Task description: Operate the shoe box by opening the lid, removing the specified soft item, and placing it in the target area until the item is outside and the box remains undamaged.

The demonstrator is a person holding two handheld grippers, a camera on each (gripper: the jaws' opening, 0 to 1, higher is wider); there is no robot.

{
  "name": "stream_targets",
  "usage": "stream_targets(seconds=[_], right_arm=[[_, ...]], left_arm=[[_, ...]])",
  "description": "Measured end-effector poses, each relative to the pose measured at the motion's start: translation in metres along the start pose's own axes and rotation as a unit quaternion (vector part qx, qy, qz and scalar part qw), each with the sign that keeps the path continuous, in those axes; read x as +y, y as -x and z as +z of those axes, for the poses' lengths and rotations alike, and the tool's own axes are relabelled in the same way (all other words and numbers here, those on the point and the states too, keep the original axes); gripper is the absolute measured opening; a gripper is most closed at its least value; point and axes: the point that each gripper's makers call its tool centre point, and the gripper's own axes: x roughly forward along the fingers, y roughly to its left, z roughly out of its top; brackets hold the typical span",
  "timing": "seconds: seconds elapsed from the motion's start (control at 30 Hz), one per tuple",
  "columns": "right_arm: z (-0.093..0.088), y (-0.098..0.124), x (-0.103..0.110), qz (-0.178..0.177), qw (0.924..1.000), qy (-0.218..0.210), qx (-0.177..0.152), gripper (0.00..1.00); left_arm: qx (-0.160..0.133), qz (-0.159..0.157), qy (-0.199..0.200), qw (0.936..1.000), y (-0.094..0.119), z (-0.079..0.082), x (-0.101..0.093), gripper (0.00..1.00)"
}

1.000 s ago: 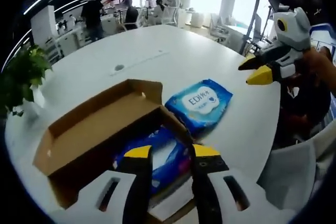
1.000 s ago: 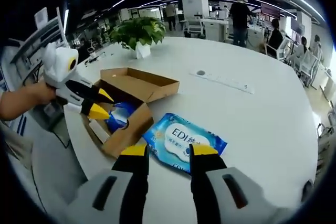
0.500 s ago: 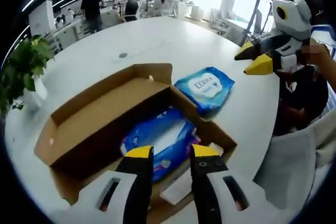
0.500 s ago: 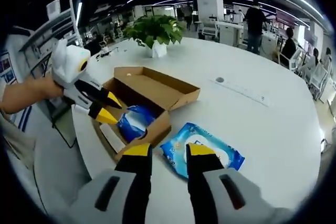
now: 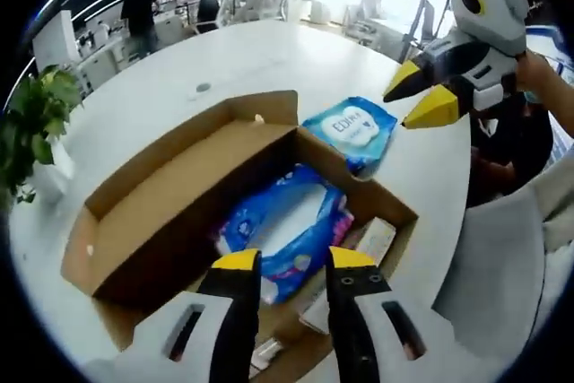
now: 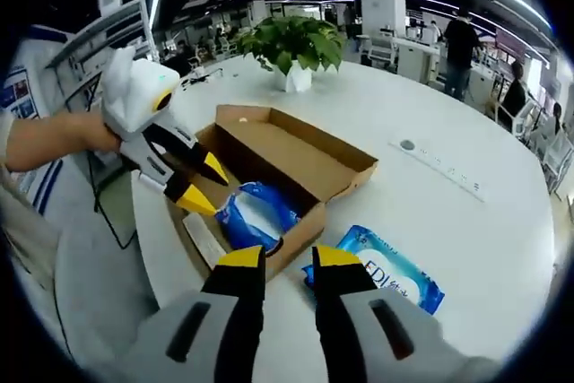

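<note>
An open brown cardboard shoe box (image 5: 161, 213) (image 6: 300, 154) lies on the white round table, its lid folded back flat. Inside rests a blue soft pack (image 5: 287, 230) (image 6: 256, 217) beside a pale flat item (image 5: 354, 262). A second blue wipes pack (image 5: 350, 130) (image 6: 395, 266) lies on the table just outside the box. My left gripper (image 5: 285, 262) (image 6: 202, 184) hovers open above the box's near end, over the blue pack. My right gripper (image 6: 278, 257) (image 5: 421, 96) hangs open above the table near the outside pack, holding nothing.
A potted green plant (image 6: 296, 47) (image 5: 31, 127) stands on the table beyond the box. A small round port (image 6: 408, 144) and a strip are set in the tabletop. A person's arm (image 6: 45, 145) holds the left gripper. People and desks fill the office behind.
Both views have drawn nearer to the box. The left gripper has come further over the open box, above the blue pack inside. The packs and box have stayed put.
</note>
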Motion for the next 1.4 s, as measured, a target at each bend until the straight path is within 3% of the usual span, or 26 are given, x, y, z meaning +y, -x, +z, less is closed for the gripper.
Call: stream_targets(seconds=[0.67, 1.03, 1.2, 1.4], right_arm=[[0.008, -0.054, 0.017, 0.016, 0.9985, 0.045, 0.028, 0.14], [0.009, -0.076, 0.016, 0.016, 0.9976, 0.057, 0.037, 0.12], [0.007, -0.088, 0.018, 0.019, 0.9965, 0.07, 0.042, 0.11], [0.003, -0.099, 0.018, 0.019, 0.9956, 0.077, 0.05, 0.09]], left_arm=[[0.017, -0.053, -0.051, 0.9972, -0.016, 0.0, 0.001, 0.25], [0.038, -0.095, -0.106, 0.9891, -0.025, -0.002, -0.006, 0.25], [0.038, -0.112, -0.144, 0.9824, -0.028, -0.001, -0.01, 0.28], [0.047, -0.121, -0.141, 0.9814, -0.034, -0.005, -0.007, 0.18]])
